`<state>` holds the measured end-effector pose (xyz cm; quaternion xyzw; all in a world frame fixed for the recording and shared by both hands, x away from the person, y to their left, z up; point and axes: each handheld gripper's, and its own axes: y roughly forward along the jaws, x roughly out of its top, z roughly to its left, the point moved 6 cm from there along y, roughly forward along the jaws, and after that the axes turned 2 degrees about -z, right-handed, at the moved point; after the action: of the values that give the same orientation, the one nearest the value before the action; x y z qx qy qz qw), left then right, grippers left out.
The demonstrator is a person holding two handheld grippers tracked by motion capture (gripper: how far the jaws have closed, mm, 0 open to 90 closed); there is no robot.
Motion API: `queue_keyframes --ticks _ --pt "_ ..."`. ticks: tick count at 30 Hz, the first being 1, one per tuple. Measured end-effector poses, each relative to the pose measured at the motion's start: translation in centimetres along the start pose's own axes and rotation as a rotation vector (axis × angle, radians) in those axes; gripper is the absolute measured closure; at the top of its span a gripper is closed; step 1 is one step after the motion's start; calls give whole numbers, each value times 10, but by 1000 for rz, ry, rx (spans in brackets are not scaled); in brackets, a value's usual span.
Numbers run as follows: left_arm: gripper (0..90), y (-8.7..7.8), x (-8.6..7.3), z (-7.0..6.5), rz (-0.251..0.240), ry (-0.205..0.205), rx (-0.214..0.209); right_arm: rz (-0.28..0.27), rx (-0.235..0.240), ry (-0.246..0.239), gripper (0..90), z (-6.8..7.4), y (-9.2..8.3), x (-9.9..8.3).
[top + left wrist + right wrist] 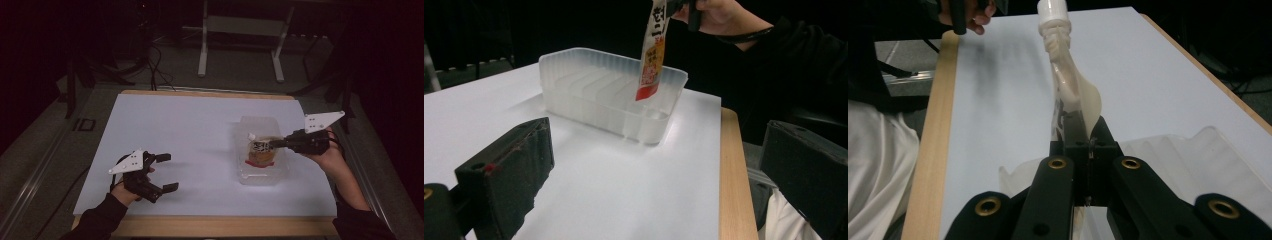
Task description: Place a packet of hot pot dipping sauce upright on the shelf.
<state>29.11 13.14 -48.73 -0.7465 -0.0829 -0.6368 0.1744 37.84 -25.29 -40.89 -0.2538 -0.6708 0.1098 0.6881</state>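
Observation:
A clear ribbed plastic tub (245, 125) stands on the white sheet at the right of the table. My right gripper (276, 144) comes in from the right, shut on a soft pouch (261, 154) with a white cap (251, 136). The pouch hangs over the tub, its lower end inside the rim. Along the right gripper's own jaws (1083, 137) the pouch (1073, 92) bulges past the tips. My left gripper (167, 172) rests low at the front left, open and holding nothing. From there I see the tub (589, 95) and the red and white pouch (651, 55).
The white sheet (190, 130) covers a wooden table whose front edge (210, 226) faces the person. Beyond the table a metal stand (240, 45) and cables (155, 65) sit on the dark floor. The left hand (970, 15) shows far off.

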Motion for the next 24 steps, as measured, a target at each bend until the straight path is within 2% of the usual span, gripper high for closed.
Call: queue_keyframes --ticks 5,10,17,22,24 --pt "15 1 -3 1 7 -7 -2 11 14 6 900 -1 9 -7" --pt "15 3 -10 2 41 28 11 15 30 19 900 -1 21 -16" --pt "15 3 -12 3 44 21 8 28 45 34 900 -2 28 -27" --pt "15 4 -15 4 53 18 8 66 38 46 900 -3 31 -38" --pt "15 4 -16 4 53 10 5 58 37 59 900 -3 30 -40"
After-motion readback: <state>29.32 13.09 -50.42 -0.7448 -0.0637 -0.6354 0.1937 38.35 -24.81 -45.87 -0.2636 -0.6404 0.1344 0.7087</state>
